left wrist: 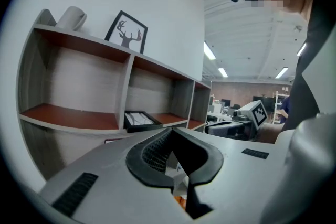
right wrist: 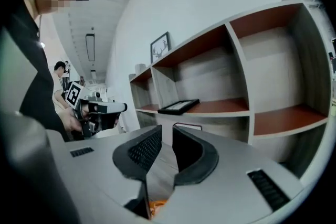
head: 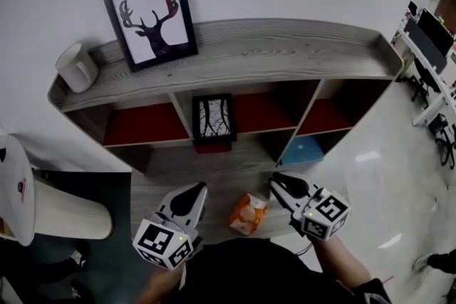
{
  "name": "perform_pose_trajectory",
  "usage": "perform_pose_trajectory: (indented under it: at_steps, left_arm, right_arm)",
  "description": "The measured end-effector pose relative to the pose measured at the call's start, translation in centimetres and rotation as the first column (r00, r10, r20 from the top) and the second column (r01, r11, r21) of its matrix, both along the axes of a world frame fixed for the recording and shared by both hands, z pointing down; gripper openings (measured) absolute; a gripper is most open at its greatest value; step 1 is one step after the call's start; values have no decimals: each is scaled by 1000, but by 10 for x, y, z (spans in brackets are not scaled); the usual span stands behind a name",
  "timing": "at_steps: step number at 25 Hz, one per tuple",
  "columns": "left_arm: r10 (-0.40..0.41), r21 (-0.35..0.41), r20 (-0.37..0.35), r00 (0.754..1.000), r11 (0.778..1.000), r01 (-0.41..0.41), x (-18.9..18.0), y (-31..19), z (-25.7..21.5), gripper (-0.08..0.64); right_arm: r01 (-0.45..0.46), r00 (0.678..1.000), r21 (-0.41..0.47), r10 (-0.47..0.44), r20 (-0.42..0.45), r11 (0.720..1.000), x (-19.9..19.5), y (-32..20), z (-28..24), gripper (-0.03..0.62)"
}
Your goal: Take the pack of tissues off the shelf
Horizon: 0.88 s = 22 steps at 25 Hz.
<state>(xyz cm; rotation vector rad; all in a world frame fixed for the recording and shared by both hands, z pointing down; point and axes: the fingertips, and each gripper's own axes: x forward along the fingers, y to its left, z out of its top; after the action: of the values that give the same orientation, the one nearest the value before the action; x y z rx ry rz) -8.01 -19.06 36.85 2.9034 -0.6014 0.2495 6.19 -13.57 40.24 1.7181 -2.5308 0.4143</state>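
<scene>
Head view, looking steeply down: I hold two tools side by side over a grey wooden board (head: 214, 167) at the front of a shelf (head: 285, 53). The orange pack of tissues (head: 247, 214) lies on that board in the open. It sits between my left gripper (head: 191, 194) and my right gripper (head: 281, 186), and neither touches it. Beyond the jaw tips are red-backed compartments. A small framed picture (head: 214, 117) is in the middle one, and something blue (head: 303, 151) is lower down, ahead of the right gripper. On the top board, a deer picture (head: 151, 14) leans on the wall, with a white cup (head: 76, 66) to its left.

Left gripper view: my left gripper (left wrist: 170, 136) has its jaws closed together at the tips, holding nothing. In the hollow behind the tips, a sliver of the pack (left wrist: 180, 200) shows beneath the tool, orange and white. The right gripper (left wrist: 218, 127) is off to the right. Behind it is a lit office room, which the head view shows only at its edge.

Right gripper view: my right gripper (right wrist: 167, 136) has its jaws a little apart, with a narrow slot and only grey board seen through it. An orange edge of the pack (right wrist: 157, 210) shows under the jaws. The left gripper (right wrist: 107, 108) is to the left. The small framed picture (right wrist: 179, 106) lies flat ahead and just above the tips, which the head view does not make clear.
</scene>
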Motion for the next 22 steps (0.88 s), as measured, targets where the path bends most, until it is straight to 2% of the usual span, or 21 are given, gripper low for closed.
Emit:
perform_pose_trajectory:
  at_steps: [5,10,13,16,22]
  left_arm:
    - [11,72,15,1000,997,-12,-13,-12,-15,12]
    - [20,68,-16,1000,997,-19,-25,-24,-24,14]
    - [17,72,-31,999,997,-14,-32,-27,-28,14]
    - [8,76,-47,999,997,-5,-39,-30,-33,14]
    - [-1,75,-48,999,997,5,-43,-29,-35,14]
  right_arm:
    - [26,1000,69,-25,-15,997,-26,-7,-39,60]
    - [24,999,110,-21,-26,994,-39,-8,-63,43]
    - [26,1000,159,-26,1,987,-49,-14,-79,31]
    - [25,999,139,-20,-37,990,-51,-15,-76,23]
    - [24,1000,171,-21,-18,985,-55,-19,-87,17]
